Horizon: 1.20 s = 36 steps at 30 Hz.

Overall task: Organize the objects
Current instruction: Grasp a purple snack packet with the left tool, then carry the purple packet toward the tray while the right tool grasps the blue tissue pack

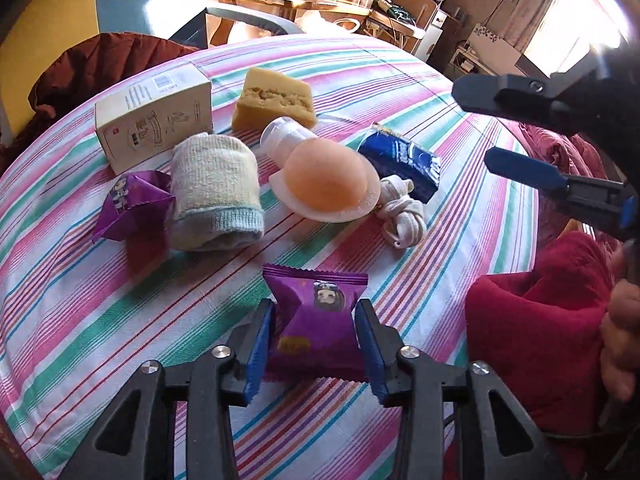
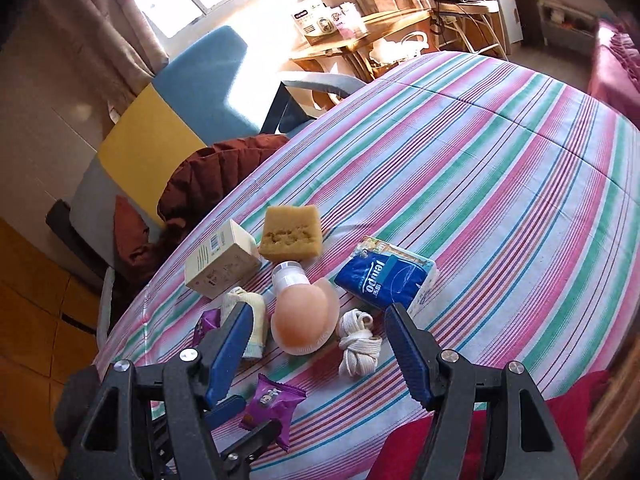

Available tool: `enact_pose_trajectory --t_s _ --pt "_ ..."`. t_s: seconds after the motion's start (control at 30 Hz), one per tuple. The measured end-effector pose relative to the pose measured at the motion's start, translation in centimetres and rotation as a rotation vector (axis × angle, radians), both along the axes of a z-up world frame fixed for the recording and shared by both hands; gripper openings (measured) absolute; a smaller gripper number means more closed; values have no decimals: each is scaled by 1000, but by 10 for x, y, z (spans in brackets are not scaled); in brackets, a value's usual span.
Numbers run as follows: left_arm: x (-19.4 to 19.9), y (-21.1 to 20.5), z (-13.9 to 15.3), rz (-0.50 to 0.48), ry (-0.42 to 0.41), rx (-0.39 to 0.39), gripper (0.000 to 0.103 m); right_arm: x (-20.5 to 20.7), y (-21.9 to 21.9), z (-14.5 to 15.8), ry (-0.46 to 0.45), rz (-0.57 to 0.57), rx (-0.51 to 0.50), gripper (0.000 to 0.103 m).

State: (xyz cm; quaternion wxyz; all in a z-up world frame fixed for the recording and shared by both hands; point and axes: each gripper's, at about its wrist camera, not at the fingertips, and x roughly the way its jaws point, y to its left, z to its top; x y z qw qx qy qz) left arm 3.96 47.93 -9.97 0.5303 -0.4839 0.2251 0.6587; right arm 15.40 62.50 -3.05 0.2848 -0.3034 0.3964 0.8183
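Note:
A purple snack packet (image 1: 318, 320) sits between the blue pads of my left gripper (image 1: 315, 344), which is closed on its sides just above the striped cloth (image 1: 460, 152). The packet also shows in the right wrist view (image 2: 272, 402). My right gripper (image 2: 320, 344) is open and empty, held above the pile; it shows at the right of the left wrist view (image 1: 472, 124). The pile holds a second purple packet (image 1: 132, 204), a rolled sock (image 1: 216, 196), a peach silicone piece (image 1: 324, 180), a white cord bundle (image 1: 400, 212), a blue tissue pack (image 1: 404, 164), a yellow sponge (image 1: 276, 98) and a white box (image 1: 156, 116).
A red cloth (image 1: 536, 332) lies at the table's near right edge. A dark red jacket (image 2: 216, 176) hangs on the blue and yellow chair (image 2: 168, 120) at the far left. A cluttered wooden shelf (image 2: 360, 28) stands beyond the table.

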Motion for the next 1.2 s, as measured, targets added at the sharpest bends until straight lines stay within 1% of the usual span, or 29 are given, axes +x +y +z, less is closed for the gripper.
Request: enact_pose_trajectory --t_s 0.1,0.23,0.3,0.43,0.53,0.63,0.77,0.9,0.97,1.1,1.2 --pt "-4 -13 -2 14 0 33 35 -3 1 -1 -14 8 -2 68" --pt "-13 -39 2 62 0 59 32 -10 1 -6 -63 25 -8 65" --pt "-16 -53 5 83 8 68 32 -12 1 -7 -81 31 -4 64" --pt "-21 -84 9 127 19 86 32 -11 2 -8 -89 23 -8 63" --pt "-15 -106 10 147 9 97 32 -12 3 -8 -108 27 -15 61" --pt "-12 -126 14 165 13 111 32 -22 7 -6 -178 58 3 61" --pt "-14 -144 17 191 -10 129 32 -42 21 -2 -323 113 87 60" --pt "-14 -151 22 207 -22 147 32 -66 39 -13 -470 224 101 60" --pt "-13 -154 25 213 -24 157 32 -75 45 -21 -533 255 114 60" --pt "-14 -159 31 215 -28 171 32 -89 53 -39 -628 304 121 60" --pt "-14 -163 36 221 -28 182 32 -96 56 -50 -659 322 113 61"
